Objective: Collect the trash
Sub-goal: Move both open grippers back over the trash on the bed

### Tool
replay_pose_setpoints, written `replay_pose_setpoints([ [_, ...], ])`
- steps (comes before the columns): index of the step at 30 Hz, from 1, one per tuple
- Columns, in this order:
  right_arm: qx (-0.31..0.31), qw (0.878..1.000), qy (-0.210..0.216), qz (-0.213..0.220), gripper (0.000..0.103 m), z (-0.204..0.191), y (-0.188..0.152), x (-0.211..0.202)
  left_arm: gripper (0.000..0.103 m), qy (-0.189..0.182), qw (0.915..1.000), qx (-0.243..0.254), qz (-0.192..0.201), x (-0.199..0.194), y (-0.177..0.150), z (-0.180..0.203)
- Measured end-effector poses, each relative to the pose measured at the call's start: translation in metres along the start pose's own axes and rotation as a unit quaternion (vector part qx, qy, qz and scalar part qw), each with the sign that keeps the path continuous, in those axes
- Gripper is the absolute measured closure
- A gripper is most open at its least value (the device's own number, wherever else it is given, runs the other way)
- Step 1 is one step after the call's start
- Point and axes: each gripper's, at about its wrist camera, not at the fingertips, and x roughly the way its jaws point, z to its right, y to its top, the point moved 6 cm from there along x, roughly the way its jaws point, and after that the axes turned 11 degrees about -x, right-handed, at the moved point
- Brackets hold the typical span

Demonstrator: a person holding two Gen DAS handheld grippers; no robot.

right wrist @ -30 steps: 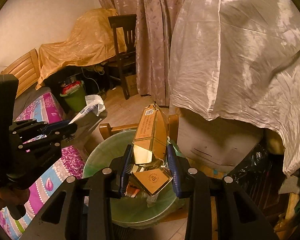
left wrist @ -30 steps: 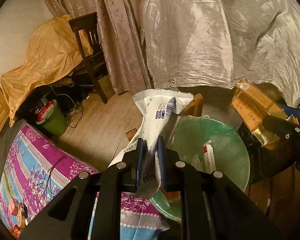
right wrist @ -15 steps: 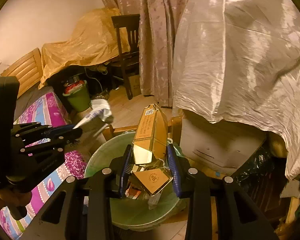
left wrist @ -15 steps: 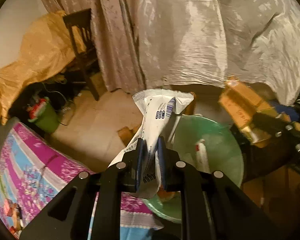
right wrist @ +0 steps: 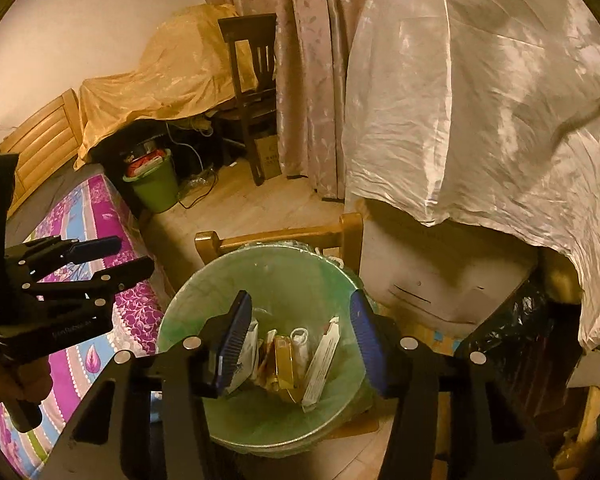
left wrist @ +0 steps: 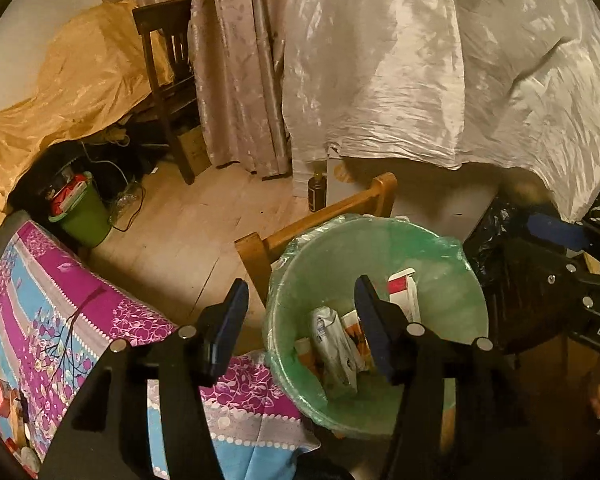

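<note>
- Both pieces of trash have left your claws since a second ago: the white wipes packet (left wrist: pixel 334 354) that your left claw (left wrist: pixel 300 322) pinched now lies in the lined trash bin (left wrist: pixel 452 280), and the gold carton (right wrist: pixel 283 364) that your right claw (right wrist: pixel 300 334) held stands among the rubbish at the bottom.
- Your left claw is empty, its jaws spreading apart, with nothing between the blue pads.
- Your right claw is likewise empty and opening; only the bin's contents show through the gap.
- Each claw points down over the bin's mouth, which looks like the reason for the pose: anything let go from there falls straight into the green liner.
- The bin sits on a wooden chair (left wrist: pixel 340 208), just beside the bed with the purple and blue floral bedspread (left wrist: pixel 60 320), so it is within reach of both hands.
- From the left wrist view you get the wipes packet lying flat by a red and white box (left wrist: pixel 404 292), and your right claw at the far right edge.
- From the right wrist view you get the gold carton beside a white leaflet-like packet (right wrist: pixel 322 364), plus your left claw (right wrist: pixel 116 258) held out over the bedspread, with part of your hand on its handle at the lower left.
- A second, smaller green bin (right wrist: pixel 156 190) stands well apart, near a dark chair (right wrist: pixel 252 92) and a gold-draped piece of furniture.
</note>
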Motion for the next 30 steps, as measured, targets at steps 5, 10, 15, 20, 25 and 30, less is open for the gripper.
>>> replay_pose_setpoints([
  [5, 0.003, 1.000, 0.007, 0.013, 0.051, -0.010, -0.005, 0.000, 0.050, 0.039, 0.9987, -0.003, 0.033, -0.012, -0.007, -0.018],
  [10, -0.017, 0.999, 0.007, 0.050, 0.051, -0.041, -0.006, -0.005, 0.050, 0.086, 0.9936, -0.033, 0.065, -0.028, -0.021, -0.053],
  [15, -0.063, 0.990, -0.010, 0.127, 0.051, -0.096, -0.003, -0.025, 0.046, 0.150, 0.9820, -0.064, 0.096, -0.050, -0.045, -0.101],
  [20, -0.111, 0.976, 0.013, 0.186, 0.051, -0.167, -0.001, -0.047, 0.043, 0.222, 0.9619, -0.093, 0.130, -0.085, -0.080, -0.156],
  [25, -0.165, 0.965, 0.048, 0.199, 0.051, -0.239, -0.006, -0.053, 0.042, 0.283, 0.9388, -0.140, 0.137, -0.128, -0.134, -0.222],
  [30, -0.195, 0.959, 0.106, 0.174, 0.051, -0.312, -0.015, -0.044, 0.042, 0.329, 0.9136, -0.209, 0.116, -0.176, -0.211, -0.293],
])
